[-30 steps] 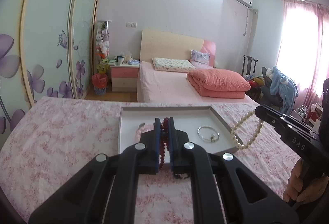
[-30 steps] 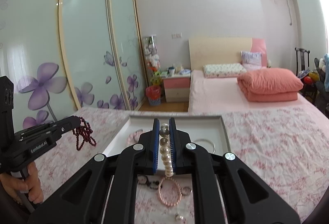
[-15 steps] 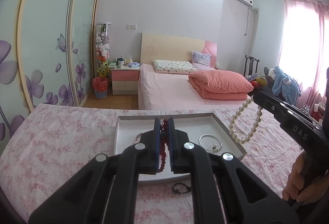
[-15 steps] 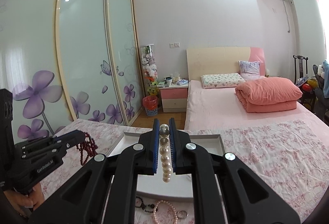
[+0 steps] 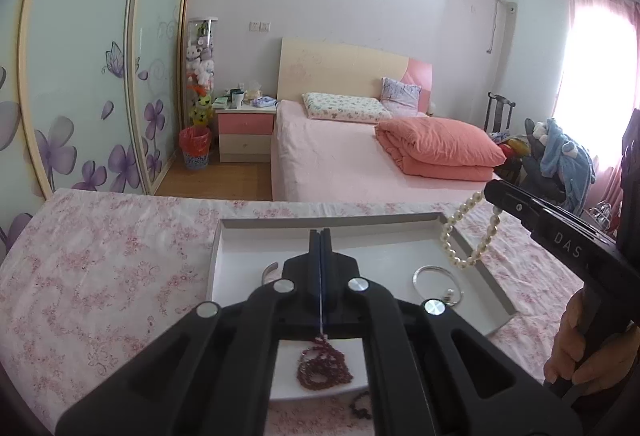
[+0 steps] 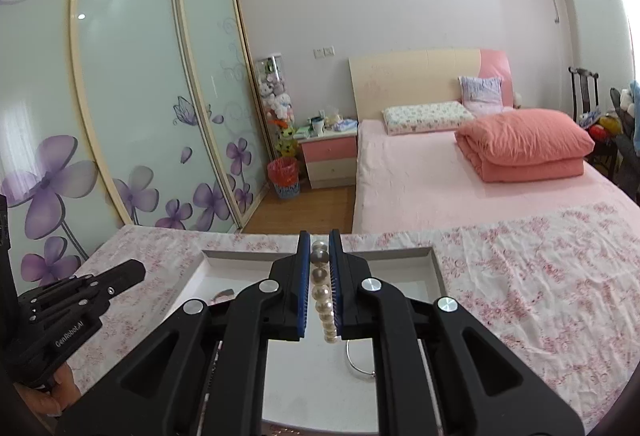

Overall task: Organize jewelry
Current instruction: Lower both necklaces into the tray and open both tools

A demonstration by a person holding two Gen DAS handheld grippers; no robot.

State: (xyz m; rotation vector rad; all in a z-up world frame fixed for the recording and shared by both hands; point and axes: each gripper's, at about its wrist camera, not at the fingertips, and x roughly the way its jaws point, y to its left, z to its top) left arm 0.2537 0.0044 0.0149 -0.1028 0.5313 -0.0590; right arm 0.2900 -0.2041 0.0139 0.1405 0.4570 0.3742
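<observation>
While both hands hover over the white tray point(image 5: 224, 244), here's the rundown, left to right:

Left gripper point(image 5: 320, 256): jaws pressed together with nothing between them. It sits above the tray's near half, tips pointing at the far wall.

Red bead string point(image 5: 322, 366): lying in a loose heap on the tray floor right under the left gripper, so that one looks put away. It's soft and floppy with no shape of its own. If it needs moving I'd pinch a bunch of loops, not a single strand.

Dark bracelet point(image 5: 360, 406): on the floral cloth point(image 5: 100, 276) just outside the tray's near edge, not sorted yet.

Silver bangle point(image 5: 436, 280): flat in the tray's right part, stiff and thin – probably slippery, so grab across the wire.

Pearl strand point(image 6: 322, 300): clamped between the right gripper point(image 6: 319, 276) pads, with a loop dangling over the tray's right rim in the left view. Smooth round beads look light but roll easily, so I'd guess a grip between two pearls holds better than on one.

Next, I reckon: lower the pearls into the tray and let go slowly.
</observation>
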